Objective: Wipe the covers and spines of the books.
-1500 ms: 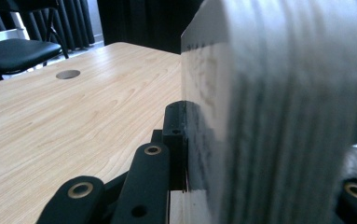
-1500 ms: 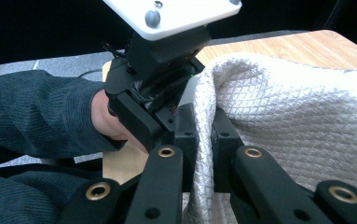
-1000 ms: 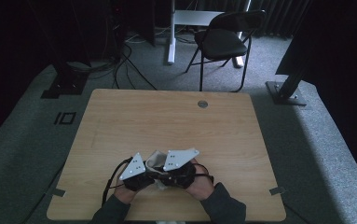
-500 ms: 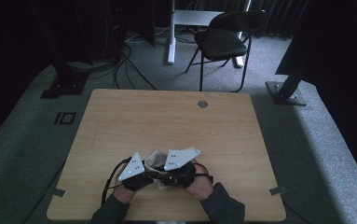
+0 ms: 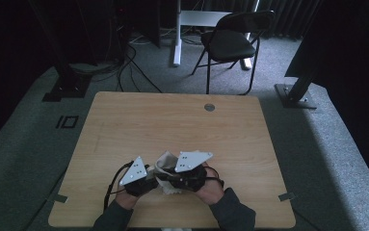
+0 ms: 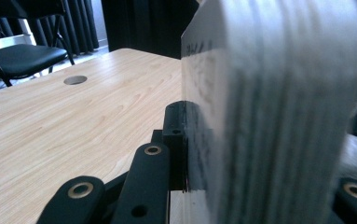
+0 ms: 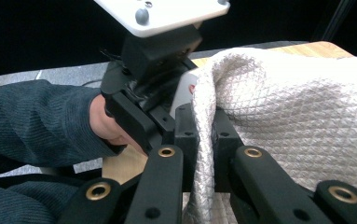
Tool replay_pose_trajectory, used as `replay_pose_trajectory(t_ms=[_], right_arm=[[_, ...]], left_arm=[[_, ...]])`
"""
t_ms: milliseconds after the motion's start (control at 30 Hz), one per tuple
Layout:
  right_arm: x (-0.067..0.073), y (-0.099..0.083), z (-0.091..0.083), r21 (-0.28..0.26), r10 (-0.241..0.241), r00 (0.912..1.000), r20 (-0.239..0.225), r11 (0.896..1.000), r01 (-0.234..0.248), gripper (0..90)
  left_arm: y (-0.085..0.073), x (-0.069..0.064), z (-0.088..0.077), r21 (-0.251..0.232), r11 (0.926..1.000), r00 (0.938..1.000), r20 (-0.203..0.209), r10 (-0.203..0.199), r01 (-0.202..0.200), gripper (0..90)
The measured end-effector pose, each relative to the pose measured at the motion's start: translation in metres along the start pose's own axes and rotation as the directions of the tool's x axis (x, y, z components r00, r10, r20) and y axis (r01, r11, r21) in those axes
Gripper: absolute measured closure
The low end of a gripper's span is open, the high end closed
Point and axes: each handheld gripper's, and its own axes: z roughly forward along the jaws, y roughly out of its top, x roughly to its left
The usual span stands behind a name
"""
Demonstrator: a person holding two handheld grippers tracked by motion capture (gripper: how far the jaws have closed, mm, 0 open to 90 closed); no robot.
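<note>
Your right claw (image 7: pixel 203 140) is clamped on a fold of the white quilted cloth (image 7: pixel 302 116), and your left claw (image 5: pixel 141 175) grips the same cloth (image 6: pixel 278 107), which stands blurred right against its lens. The cloth (image 5: pixel 165 163) hangs bunched between both claws, just over the near edge of the wooden bench (image 5: pixel 172 120). Beyond the bench's far side stands a black chair (image 5: pixel 230 43).

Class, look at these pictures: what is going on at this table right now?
A person seated at a wooden table holds a two-jaw gripper in each hand, both clamped on a white quilted cloth near the table's front edge. The left gripper and right gripper sit close together, the cloth bunched between them. A black folding chair stands beyond the table.
</note>
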Motion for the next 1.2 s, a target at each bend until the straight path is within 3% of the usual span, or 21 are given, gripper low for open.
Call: replay_pose_trajectory(t_ms=[1200], right_arm=[[-0.025, -0.023, -0.019, -0.001, 0.083, 0.9941, 0.070, 0.997, -0.083, 84.9]], left_arm=[[0.003, 0.004, -0.008, -0.015, 0.9999, 0.9999, -0.010, -0.005, 0.005, 78.0]])
